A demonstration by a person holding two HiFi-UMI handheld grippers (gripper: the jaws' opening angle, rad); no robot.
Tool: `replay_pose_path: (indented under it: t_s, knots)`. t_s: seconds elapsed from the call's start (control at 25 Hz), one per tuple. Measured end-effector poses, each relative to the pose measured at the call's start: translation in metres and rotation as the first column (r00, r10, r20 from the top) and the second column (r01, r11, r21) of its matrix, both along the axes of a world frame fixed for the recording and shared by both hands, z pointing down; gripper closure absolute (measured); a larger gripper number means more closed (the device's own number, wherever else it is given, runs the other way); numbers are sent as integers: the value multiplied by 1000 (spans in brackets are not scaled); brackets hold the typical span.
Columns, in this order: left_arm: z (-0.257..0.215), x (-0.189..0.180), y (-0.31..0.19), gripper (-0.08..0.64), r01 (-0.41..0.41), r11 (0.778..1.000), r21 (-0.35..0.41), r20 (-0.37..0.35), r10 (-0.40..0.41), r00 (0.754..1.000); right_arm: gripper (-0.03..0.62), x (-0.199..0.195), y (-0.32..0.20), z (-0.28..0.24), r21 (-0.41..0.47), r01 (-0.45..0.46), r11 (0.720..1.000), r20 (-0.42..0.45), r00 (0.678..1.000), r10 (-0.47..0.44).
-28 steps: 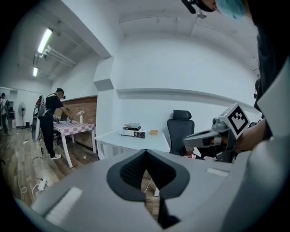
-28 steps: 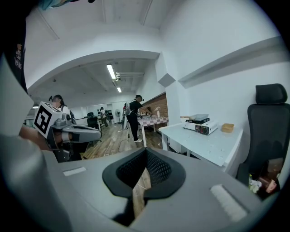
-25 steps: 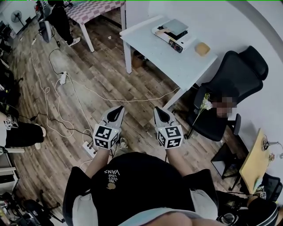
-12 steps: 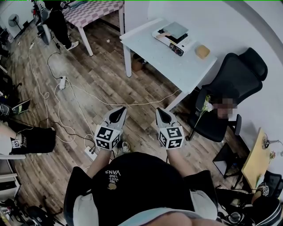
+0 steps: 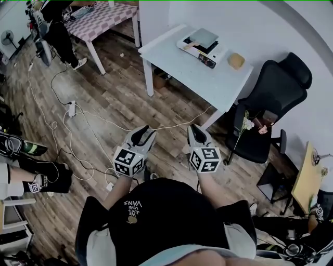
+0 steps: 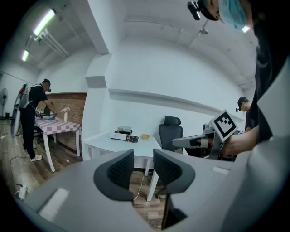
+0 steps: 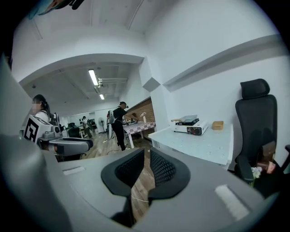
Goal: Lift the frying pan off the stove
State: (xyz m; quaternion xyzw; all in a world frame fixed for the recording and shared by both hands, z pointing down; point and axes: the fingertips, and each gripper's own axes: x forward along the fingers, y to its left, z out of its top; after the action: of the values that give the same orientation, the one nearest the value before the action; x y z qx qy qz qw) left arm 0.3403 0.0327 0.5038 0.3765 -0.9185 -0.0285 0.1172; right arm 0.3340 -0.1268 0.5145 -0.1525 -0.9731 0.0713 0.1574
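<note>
A portable stove [image 5: 199,47] stands on the far part of a white table [image 5: 208,78], with a flat grey frying pan [image 5: 203,36] on top. The stove also shows small in the left gripper view [image 6: 124,136] and in the right gripper view [image 7: 190,128]. Both grippers hang in front of my chest over the wooden floor, well short of the table. My left gripper [image 5: 141,130] [image 6: 143,165] is opening, with a clear gap and nothing between the jaws. My right gripper [image 5: 195,129] [image 7: 146,168] is opening too; only a narrow slit shows, with nothing in it.
A small wooden box [image 5: 237,60] sits on the table by the stove. A black office chair [image 5: 270,104] stands right of the table. Cables and a power strip [image 5: 72,106] lie on the floor at left. A checkered table [image 5: 99,15] and a standing person [image 5: 54,31] are at the far left.
Both grippers' jaws have parted, the left more than the right. The grippers have drifted slightly right. A person's legs at the left edge have shifted.
</note>
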Motion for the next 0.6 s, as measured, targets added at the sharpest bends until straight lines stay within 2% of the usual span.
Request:
replay_pose_path:
  t_s: [0.24,0.44,0.6]
  knots:
    - [-3,-17,17,454,-65,998,-8,18,65,998,589,-11,25,-11,42,-27,999,51,998,25]
    - [-1,-24,24,454,-59,998,-2,31,59,998,589,-12,38,-12,128,-27,991,60,998,19]
    - [0,-27,27,535,-46,999,-11,49,46,998,589,-14,39,-12,125,-32,992,56,998,25]
